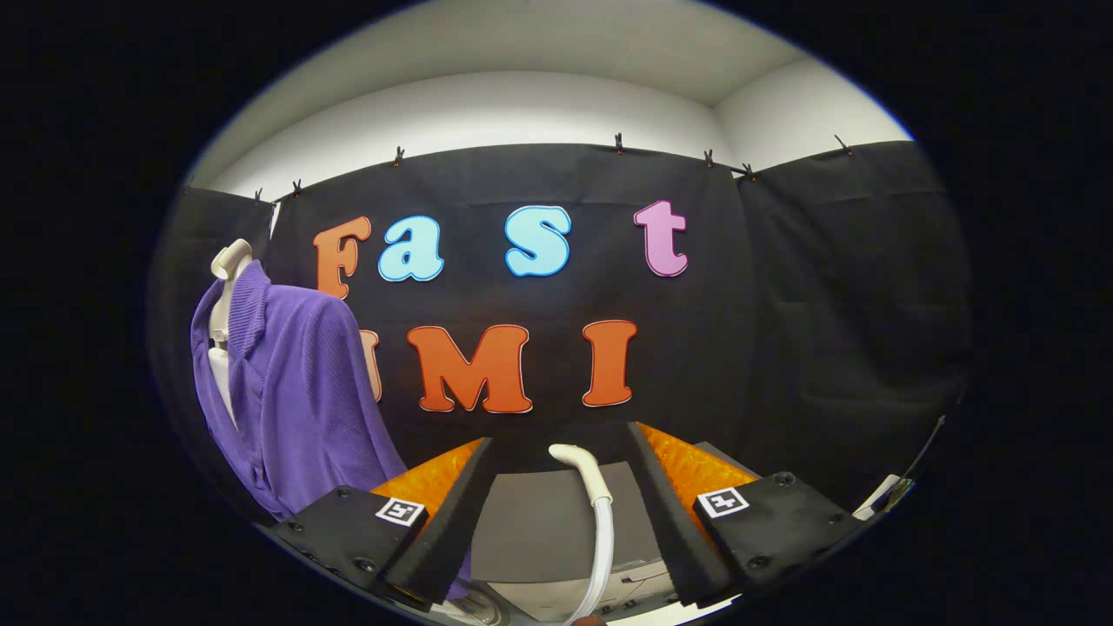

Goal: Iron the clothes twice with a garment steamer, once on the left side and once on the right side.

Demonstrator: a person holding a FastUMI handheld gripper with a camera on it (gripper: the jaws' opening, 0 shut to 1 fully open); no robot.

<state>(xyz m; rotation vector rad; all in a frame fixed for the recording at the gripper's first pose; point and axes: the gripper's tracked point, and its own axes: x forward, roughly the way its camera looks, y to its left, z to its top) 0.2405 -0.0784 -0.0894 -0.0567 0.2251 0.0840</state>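
A purple ribbed garment hangs on a white mannequin torso, off to the left beyond my left finger. The garment steamer's white hose with its curved upper end rises between my fingers, nearer the right one, touching neither. My gripper is open, with a wide gap between the fingers. The steamer's lower part is hidden below the fingers.
A grey flat surface lies between and beyond the fingers, in front of the black cloth wall. White parts with dark lines sit low by the hose. A white edge shows past the right finger.
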